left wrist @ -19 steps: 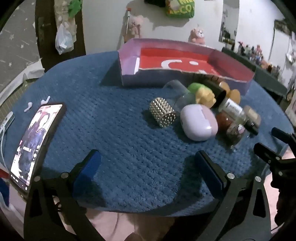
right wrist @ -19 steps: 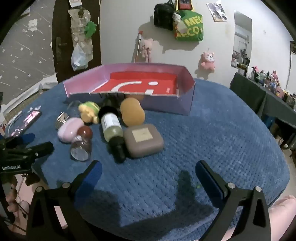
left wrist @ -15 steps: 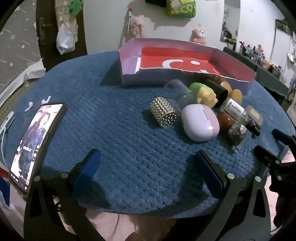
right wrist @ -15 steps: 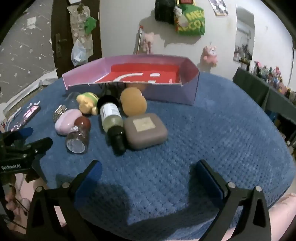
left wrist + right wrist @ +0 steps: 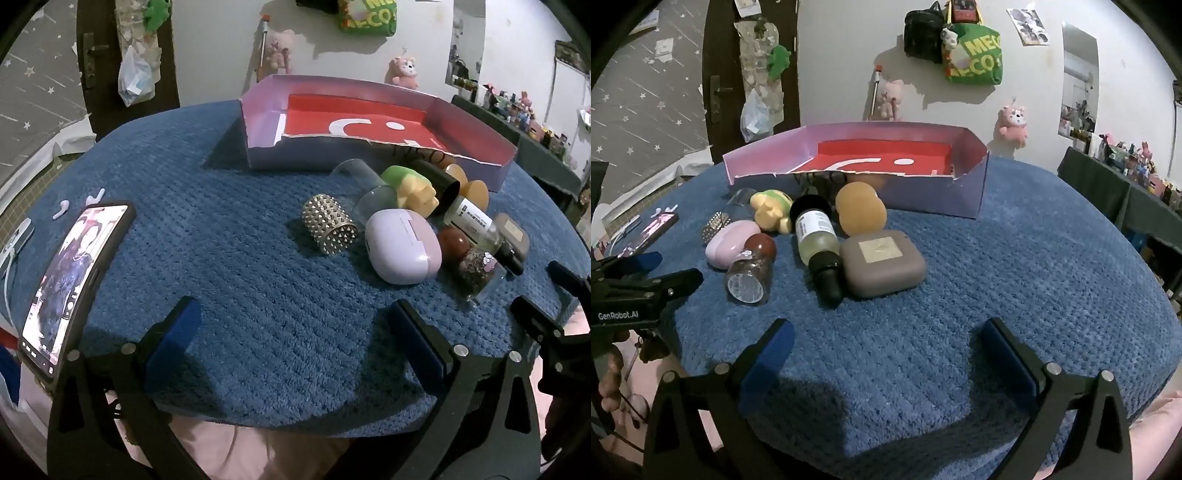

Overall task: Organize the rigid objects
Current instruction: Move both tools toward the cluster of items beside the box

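Blue cloth (image 5: 997, 258) carries clustered objects beside the box (image 5: 964, 192); left gripper (image 5: 295, 339) and right gripper (image 5: 886, 350) both gape, holding nothing.

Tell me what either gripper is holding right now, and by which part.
Nothing is held. The left gripper and the right gripper both stand open over bare blue cloth, short of the cluster of objects.

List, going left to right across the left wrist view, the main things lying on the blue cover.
phone → studded cup → lilac case → glitter jar → right gripper, at the right edge.
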